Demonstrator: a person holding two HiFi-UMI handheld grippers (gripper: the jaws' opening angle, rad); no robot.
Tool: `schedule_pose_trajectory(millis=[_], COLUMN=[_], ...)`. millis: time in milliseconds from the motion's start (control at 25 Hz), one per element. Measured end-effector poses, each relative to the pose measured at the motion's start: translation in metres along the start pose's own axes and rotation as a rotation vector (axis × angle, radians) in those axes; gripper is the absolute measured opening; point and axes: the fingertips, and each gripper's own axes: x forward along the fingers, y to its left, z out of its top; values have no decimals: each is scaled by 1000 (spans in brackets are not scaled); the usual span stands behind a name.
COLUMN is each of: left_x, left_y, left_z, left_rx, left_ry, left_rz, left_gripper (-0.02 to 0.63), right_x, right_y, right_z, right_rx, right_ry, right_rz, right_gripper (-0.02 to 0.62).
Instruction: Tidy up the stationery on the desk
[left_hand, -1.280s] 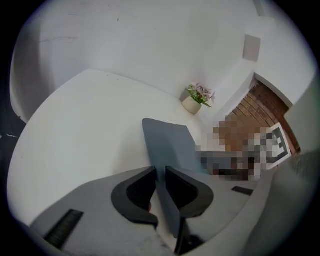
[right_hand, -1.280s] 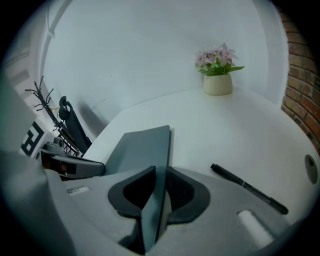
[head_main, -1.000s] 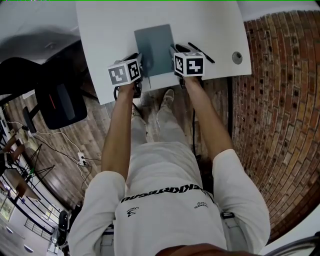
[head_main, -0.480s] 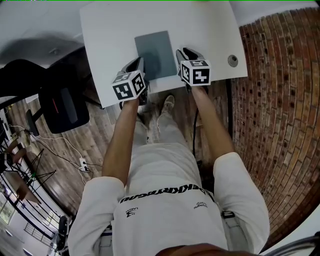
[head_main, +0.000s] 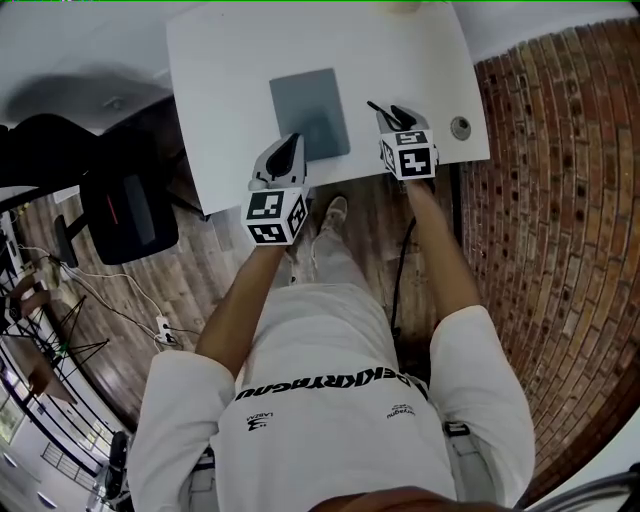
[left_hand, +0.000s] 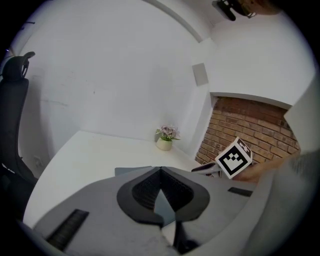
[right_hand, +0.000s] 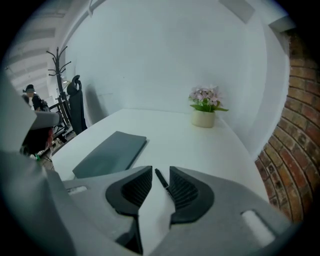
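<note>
A grey notebook (head_main: 310, 112) lies flat on the white desk (head_main: 225, 80). A black pen (head_main: 374, 107) lies to its right, mostly hidden under my right gripper (head_main: 393, 117). In the right gripper view the pen (right_hand: 163, 182) lies on the desk between the open jaws of that gripper (right_hand: 160, 170), untouched by the pads, with the notebook (right_hand: 112, 152) off to the left. My left gripper (head_main: 288, 150) hangs over the notebook's near left corner, raised off the desk. Its jaws (left_hand: 160, 171) are shut with nothing between them.
A small flower pot (right_hand: 205, 114) stands at the desk's far side. A round cable hole (head_main: 460, 127) sits near the desk's right edge, by the brick wall (head_main: 560, 200). A black office chair (head_main: 120, 205) stands left of the desk.
The left gripper has drawn back from the notebook's left side, risen and shut empty. The right gripper has shifted right from the notebook's edge to over the pen, still open.
</note>
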Motion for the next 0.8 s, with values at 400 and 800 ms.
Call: schedule_pose_trajectory(millis=[400, 800], left_x=[-38, -53], left_y=[-40, -61], left_z=[2, -4], left_rx=[81, 128], left_ry=[-69, -68], left_rz=[-48, -81], left_gripper=[-3, -3], right_x=[12, 35], right_y=[-19, -15], right_z=[-36, -53], right_rx=[-194, -432], right_ry=[69, 207], right_rz=[39, 116], right_gripper=[100, 74])
